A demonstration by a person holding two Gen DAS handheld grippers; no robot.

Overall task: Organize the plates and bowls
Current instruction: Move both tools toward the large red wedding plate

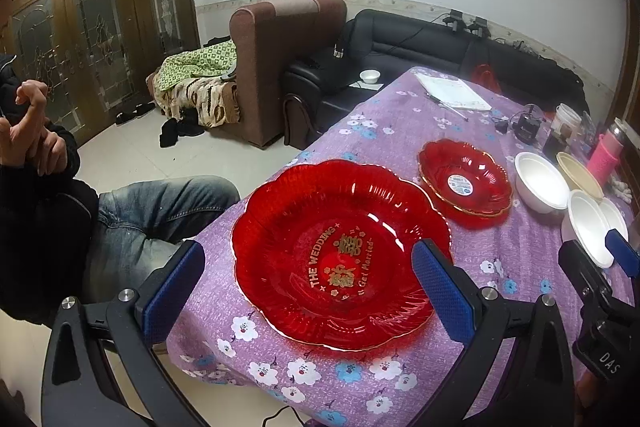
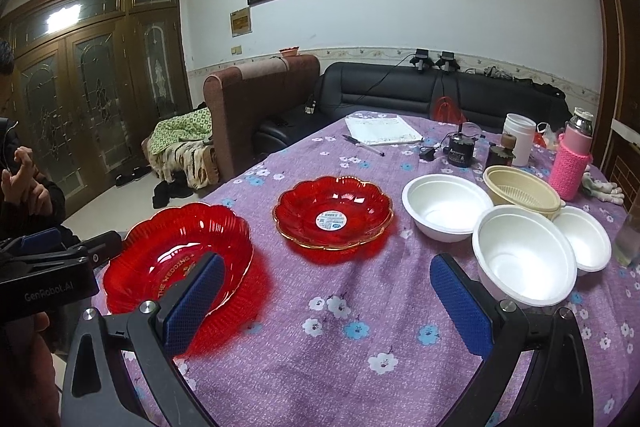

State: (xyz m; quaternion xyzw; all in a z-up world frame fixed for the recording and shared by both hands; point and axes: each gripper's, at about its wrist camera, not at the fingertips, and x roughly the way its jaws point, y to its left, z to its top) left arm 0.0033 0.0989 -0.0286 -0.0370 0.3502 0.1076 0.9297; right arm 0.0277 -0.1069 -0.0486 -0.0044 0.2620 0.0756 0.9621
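Observation:
A large red scalloped plate point(image 1: 340, 251) with gold lettering lies near the table's near left edge; it also shows in the right wrist view point(image 2: 176, 259). A smaller red plate point(image 1: 464, 183) point(image 2: 334, 217) with a round sticker lies behind it. Three white bowls point(image 2: 446, 207) point(image 2: 524, 255) point(image 2: 582, 235) and a beige strainer bowl point(image 2: 520, 193) stand to the right. My left gripper point(image 1: 308, 291) is open, hovering over the large red plate. My right gripper point(image 2: 328, 303) is open and empty above bare tablecloth, between the large plate and the white bowls.
The table has a purple flowered cloth point(image 2: 360, 347). At the back stand a notepad point(image 2: 382, 131) with a pen, a black device point(image 2: 460, 147), a white cup point(image 2: 520, 139) and a pink-sleeved bottle point(image 2: 572, 159). A seated person point(image 1: 60, 211) is at the left.

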